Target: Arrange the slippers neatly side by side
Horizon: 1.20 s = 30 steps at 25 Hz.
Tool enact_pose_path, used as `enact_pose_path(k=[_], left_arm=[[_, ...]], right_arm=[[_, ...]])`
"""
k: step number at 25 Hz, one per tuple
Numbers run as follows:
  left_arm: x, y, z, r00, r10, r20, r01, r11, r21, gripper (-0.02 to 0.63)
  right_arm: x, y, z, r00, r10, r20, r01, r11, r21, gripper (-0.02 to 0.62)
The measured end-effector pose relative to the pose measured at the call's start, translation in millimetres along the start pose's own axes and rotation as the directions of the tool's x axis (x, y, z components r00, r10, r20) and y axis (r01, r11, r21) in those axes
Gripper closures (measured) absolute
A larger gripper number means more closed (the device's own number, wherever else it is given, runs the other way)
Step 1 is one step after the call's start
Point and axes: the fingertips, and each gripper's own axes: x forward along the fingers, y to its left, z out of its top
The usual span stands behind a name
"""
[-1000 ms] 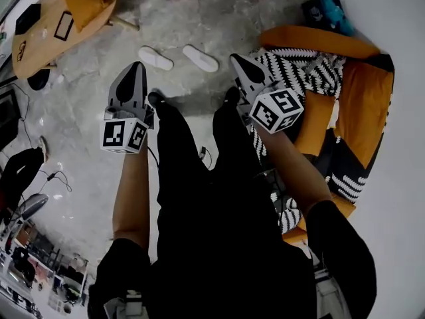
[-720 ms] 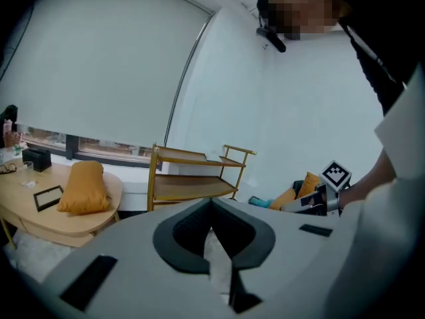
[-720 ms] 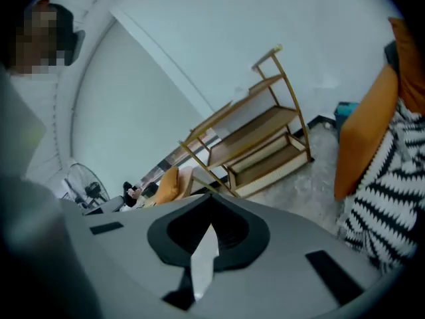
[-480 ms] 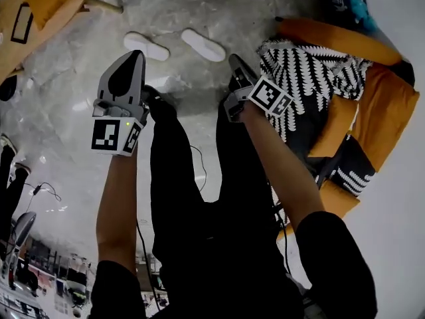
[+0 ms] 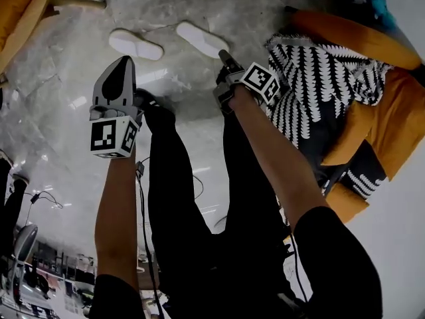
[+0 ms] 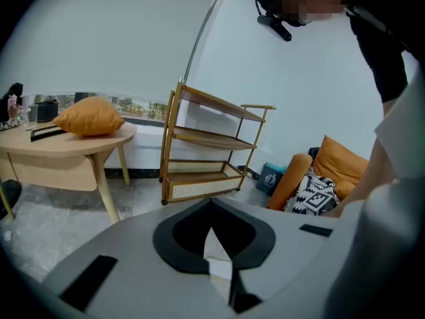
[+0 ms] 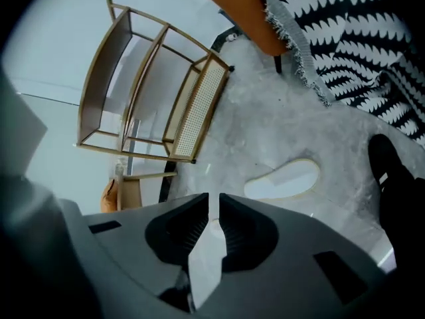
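Two white slippers lie apart on the grey floor, one (image 5: 136, 44) to the left and one (image 5: 201, 38) to the right, angled differently. My left gripper (image 5: 123, 61) hangs just below the left slipper, shut and empty, and its jaws meet at a point (image 6: 211, 202). Just below the right slipper, my right gripper (image 5: 223, 54) points at the floor. Its jaws (image 7: 214, 206) have just been opening and stand a narrow slit apart, with nothing between them. One slipper (image 7: 282, 178) shows ahead of it, to the right of its jaws.
An orange armchair (image 5: 372, 42) with a black-and-white blanket (image 5: 312, 78) stands at the right. A wooden shelf rack (image 6: 206, 145) and a round table (image 6: 66, 145) with an orange cushion (image 6: 89, 115) stand beyond the slippers. The person's dark legs and shoe (image 7: 398, 178) are between the grippers.
Both grippers have sunk toward the floor and closer to the slippers. The right gripper has rolled, so its marker cube now faces differently.
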Motion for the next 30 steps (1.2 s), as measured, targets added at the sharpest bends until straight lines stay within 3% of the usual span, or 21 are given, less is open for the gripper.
enact_pose_path(k=[3, 10, 19, 25, 30], left_arm=[[24.7, 1.1, -21.1, 1.000, -0.018, -0.012, 0.019, 1.000, 0.018, 0.591], [81.7, -1.5, -52.9, 0.994, -0.107, -0.026, 0.108, 0.993, 0.041, 0.591], [121.5, -2.4, -75.3, 0.977, -0.214, -0.021, 0.215, 0.970, 0.116, 0.591], [131.3, 16.1, -94.8, 0.977, -0.209, -0.037, 0.212, 0.969, 0.127, 0.591], [128.1, 19.9, -109.9, 0.976, -0.210, -0.058, 0.215, 0.969, 0.121, 0.591]], right_arm=[[26.6, -19.3, 3.1, 1.000, 0.004, -0.009, -0.003, 0.999, 0.050, 0.474], [66.0, -82.2, -3.3, 0.997, -0.075, -0.031, 0.079, 0.986, 0.147, 0.474], [118.9, -154.8, -13.6, 0.989, -0.145, -0.028, 0.145, 0.925, 0.353, 0.468], [143.7, -191.9, -12.5, 0.984, -0.177, 0.021, 0.145, 0.867, 0.477, 0.457], [151.8, -207.3, -8.2, 0.980, -0.189, 0.061, 0.133, 0.852, 0.506, 0.484]])
